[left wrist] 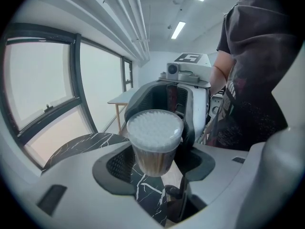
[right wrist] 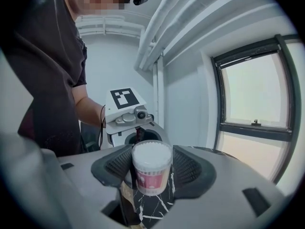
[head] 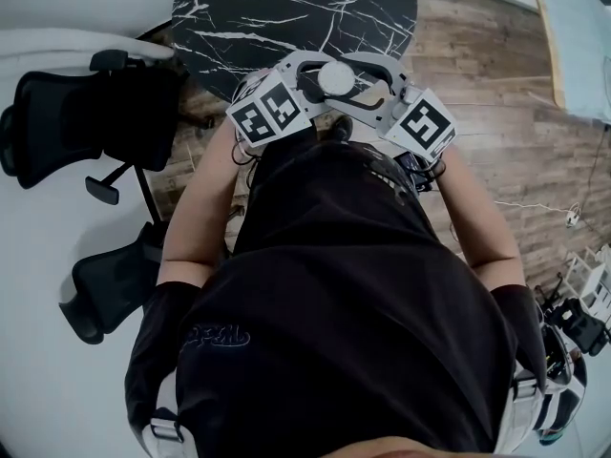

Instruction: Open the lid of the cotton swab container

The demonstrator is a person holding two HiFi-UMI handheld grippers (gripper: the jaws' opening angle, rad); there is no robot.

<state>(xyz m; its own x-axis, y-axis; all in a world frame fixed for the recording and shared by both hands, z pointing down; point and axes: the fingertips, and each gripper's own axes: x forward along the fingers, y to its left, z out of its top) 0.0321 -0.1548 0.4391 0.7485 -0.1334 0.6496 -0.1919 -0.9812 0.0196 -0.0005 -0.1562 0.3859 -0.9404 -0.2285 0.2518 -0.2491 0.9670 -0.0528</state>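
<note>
While the black marbled surface (head: 286, 17) sits by the windows (right wrist: 257, 99), your left claw (left wrist: 153, 162) is clenched on the cotton swab container (head: 336, 77), white tips under a clear lid, over the near edge, your right claw (right wrist: 151, 168) released around it, chairs (head: 86, 122) crowding your left, wood floor (head: 516, 113) running right.

container: cotton swab container (head: 336, 79) between the jaws of the left gripper (left wrist: 155, 163) and the right gripper (right wrist: 150, 175), above the table (head: 286, 17)
grippers: facing each other
chairs (head: 67, 132): left of the table
</note>
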